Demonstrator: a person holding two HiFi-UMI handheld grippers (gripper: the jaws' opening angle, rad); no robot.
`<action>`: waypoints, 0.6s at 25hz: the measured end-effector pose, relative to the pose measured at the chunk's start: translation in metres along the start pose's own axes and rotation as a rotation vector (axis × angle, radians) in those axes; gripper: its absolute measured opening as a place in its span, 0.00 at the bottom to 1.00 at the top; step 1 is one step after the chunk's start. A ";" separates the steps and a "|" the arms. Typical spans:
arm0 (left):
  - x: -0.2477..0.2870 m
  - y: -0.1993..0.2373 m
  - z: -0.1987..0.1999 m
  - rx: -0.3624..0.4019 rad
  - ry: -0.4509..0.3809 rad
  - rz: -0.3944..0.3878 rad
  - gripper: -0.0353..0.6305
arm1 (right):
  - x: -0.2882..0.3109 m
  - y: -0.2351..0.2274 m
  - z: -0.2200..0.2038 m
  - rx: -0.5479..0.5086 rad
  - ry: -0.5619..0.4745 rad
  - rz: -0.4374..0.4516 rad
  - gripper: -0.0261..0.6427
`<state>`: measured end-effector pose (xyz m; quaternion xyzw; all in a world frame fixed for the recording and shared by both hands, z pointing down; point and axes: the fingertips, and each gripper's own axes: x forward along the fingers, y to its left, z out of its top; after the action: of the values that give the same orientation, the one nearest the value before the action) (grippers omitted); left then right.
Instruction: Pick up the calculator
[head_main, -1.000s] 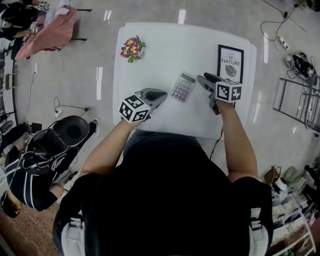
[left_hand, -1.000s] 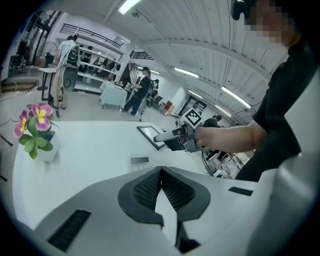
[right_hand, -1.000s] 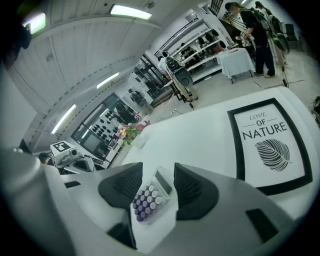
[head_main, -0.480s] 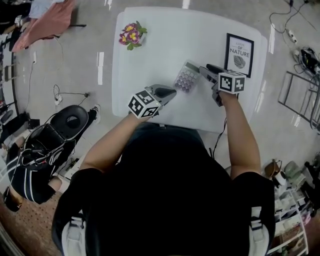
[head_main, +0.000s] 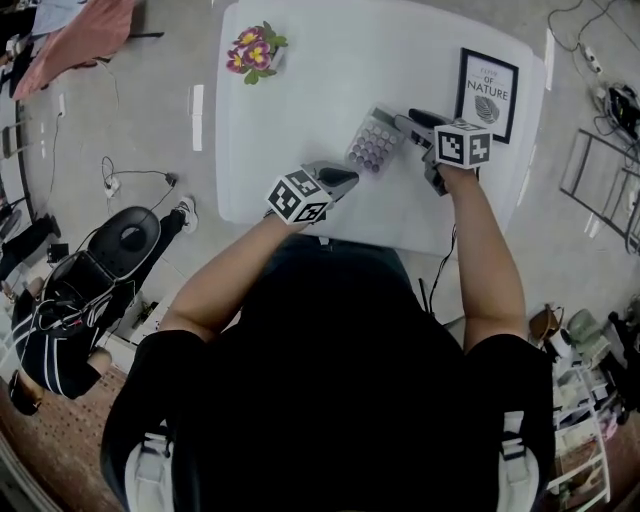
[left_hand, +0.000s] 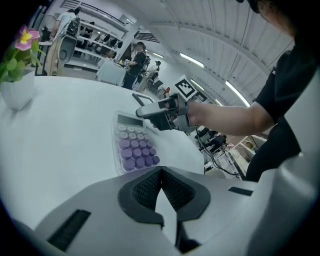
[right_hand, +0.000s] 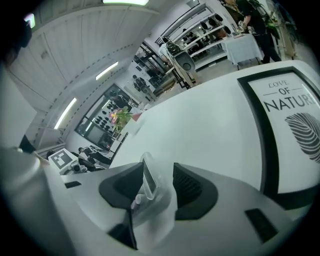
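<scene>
A white calculator (head_main: 372, 145) with purple keys lies flat on the white table (head_main: 300, 110). In the left gripper view the calculator (left_hand: 134, 147) is just ahead of the shut, empty left gripper (left_hand: 161, 172). In the head view that left gripper (head_main: 347, 177) hovers at the calculator's near-left corner. My right gripper (head_main: 410, 120) reaches the far-right end, and its jaws stand around that end. In the right gripper view the calculator's edge (right_hand: 148, 176) lies against the left pad of the right gripper (right_hand: 159, 182), with a narrow gap at the other pad.
A framed "Love of Nature" print (head_main: 488, 92) lies flat just right of the right gripper. A small white pot of pink flowers (head_main: 252, 52) stands at the table's far left. The table's near edge runs close under both hands. A black bag (head_main: 130, 240) sits on the floor to the left.
Both grippers have sunk toward the table. The left one moved in to the calculator's near corner. The right one came down over its far-right end.
</scene>
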<state>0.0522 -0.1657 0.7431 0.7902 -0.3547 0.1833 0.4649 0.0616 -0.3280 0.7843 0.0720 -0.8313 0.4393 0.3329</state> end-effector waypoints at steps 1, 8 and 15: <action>0.004 0.000 -0.003 -0.004 0.010 0.001 0.08 | 0.001 0.001 -0.001 -0.003 0.007 0.005 0.33; 0.020 0.001 -0.018 -0.046 0.047 0.005 0.08 | 0.005 0.006 -0.003 -0.031 0.043 0.022 0.32; 0.026 0.013 -0.020 -0.093 0.045 0.023 0.08 | 0.011 0.014 -0.012 -0.061 0.093 0.044 0.30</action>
<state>0.0618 -0.1626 0.7770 0.7593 -0.3615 0.1895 0.5069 0.0534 -0.3084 0.7866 0.0231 -0.8291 0.4240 0.3636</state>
